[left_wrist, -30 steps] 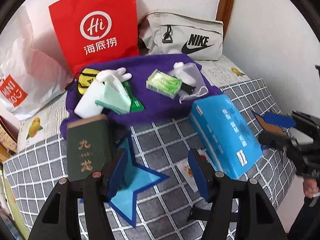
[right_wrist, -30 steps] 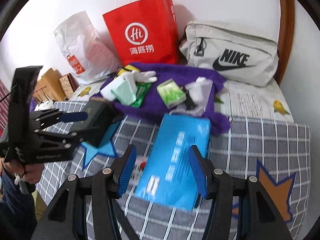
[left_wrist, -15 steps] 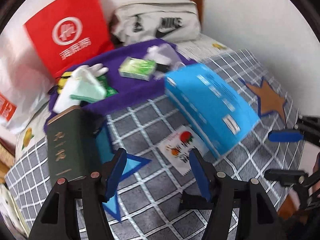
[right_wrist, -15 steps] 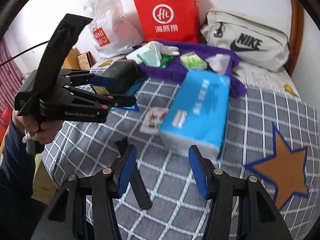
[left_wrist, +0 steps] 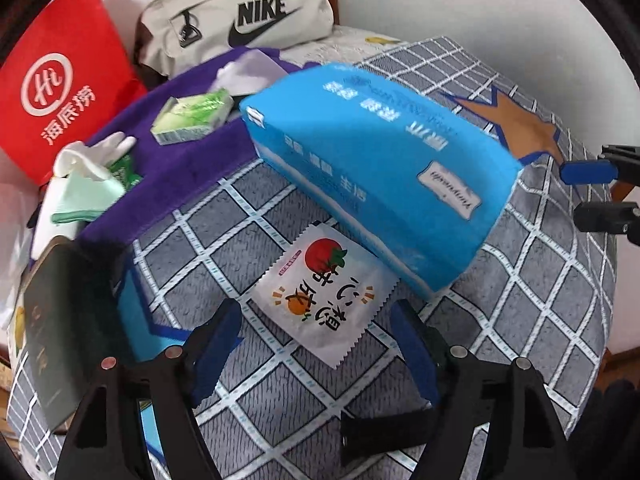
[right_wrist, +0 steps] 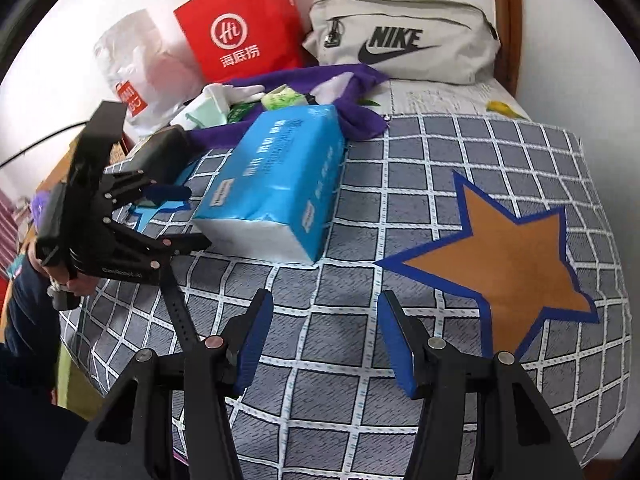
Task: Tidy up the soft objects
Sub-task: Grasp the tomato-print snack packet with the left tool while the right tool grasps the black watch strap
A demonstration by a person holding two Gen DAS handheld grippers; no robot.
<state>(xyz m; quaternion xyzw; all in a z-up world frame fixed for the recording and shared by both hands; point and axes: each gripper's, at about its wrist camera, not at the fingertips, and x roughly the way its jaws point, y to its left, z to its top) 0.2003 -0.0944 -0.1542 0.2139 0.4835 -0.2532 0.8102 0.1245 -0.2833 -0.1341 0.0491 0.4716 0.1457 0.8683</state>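
A blue tissue pack (left_wrist: 376, 176) lies on the grey checked cover (left_wrist: 280, 408); it also shows in the right wrist view (right_wrist: 276, 184). A white wet-wipe sachet (left_wrist: 324, 296) with a tomato print lies just before my open, empty left gripper (left_wrist: 320, 340). A purple towel (left_wrist: 180, 160) behind holds a green tissue packet (left_wrist: 192, 118), a white glove (left_wrist: 104, 148), a pale green pouch (left_wrist: 80, 200) and a translucent pouch (left_wrist: 248, 72). My right gripper (right_wrist: 324, 336) is open and empty over the cover, short of the tissue pack.
A dark green book (left_wrist: 52, 328) lies at the left. A red paper bag (right_wrist: 240, 28), a grey Nike bag (right_wrist: 404, 40) and a white plastic bag (right_wrist: 132, 68) stand along the wall. An orange star patch (right_wrist: 500, 252) marks the cover at right.
My left gripper has moved forward and down toward the sachet and tissue pack. My right gripper has drawn back and swung right, so the tissue pack is farther off.
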